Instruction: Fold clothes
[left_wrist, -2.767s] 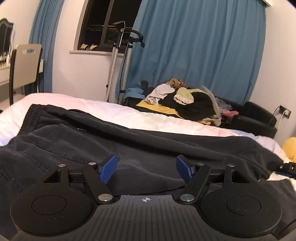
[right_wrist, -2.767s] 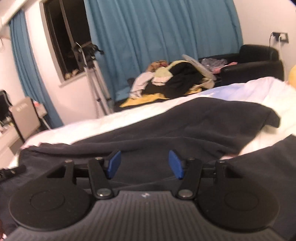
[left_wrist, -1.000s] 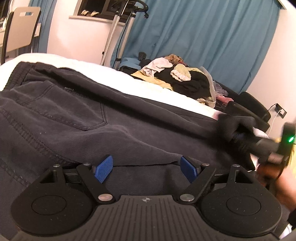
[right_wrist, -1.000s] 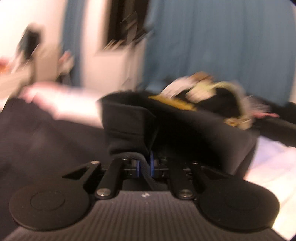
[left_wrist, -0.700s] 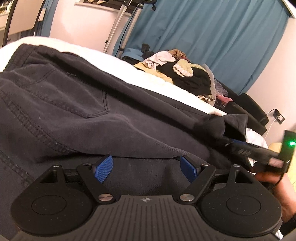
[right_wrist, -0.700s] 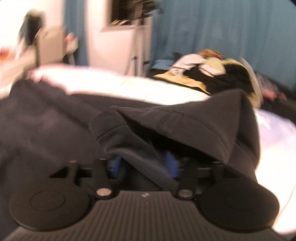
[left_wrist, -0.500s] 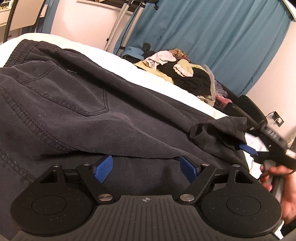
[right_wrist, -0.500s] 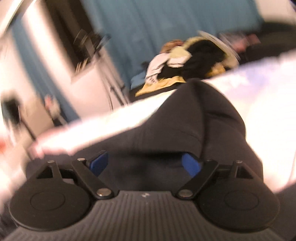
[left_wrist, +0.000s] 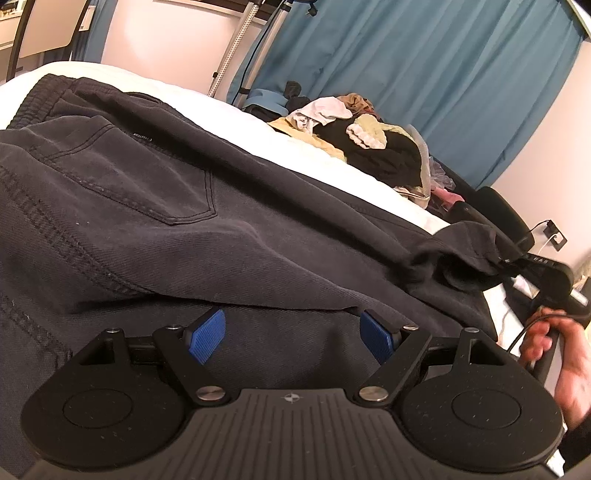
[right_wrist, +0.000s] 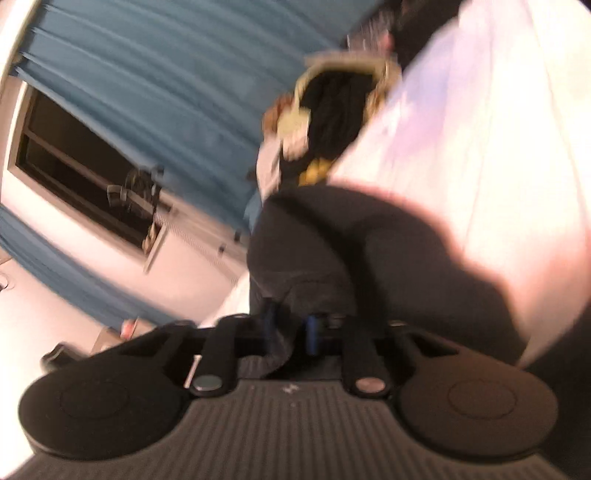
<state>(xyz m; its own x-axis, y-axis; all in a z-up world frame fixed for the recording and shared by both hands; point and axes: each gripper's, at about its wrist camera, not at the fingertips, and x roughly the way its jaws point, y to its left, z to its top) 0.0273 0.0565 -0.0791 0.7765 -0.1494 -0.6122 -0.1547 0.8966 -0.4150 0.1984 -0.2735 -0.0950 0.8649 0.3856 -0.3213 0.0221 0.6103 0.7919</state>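
Left gripper (left_wrist: 293, 334): blue pads (left_wrist: 205, 336) spread wide, nothing between them, poised low over the black trousers (left_wrist: 155, 206).

Right gripper (right_wrist: 290, 328): jaws have just been closing and now pinch a fold of the trousers' dark cloth; view blurred and strongly rolled. In the left view it sits at the far right, gripped by the person's hand (left_wrist: 554, 350), clamped on the raised hem.

Black trousers: spread across the white bed (left_wrist: 325, 162), elastic waistband at far left, stitched back pocket uppermost. A small label beside the pocket carries writing too small to read.

Beyond the bed: heap of mixed clothes (left_wrist: 369, 144); black armchair (left_wrist: 506, 218); teal curtains (left_wrist: 424, 74); wall socket (left_wrist: 556, 240).
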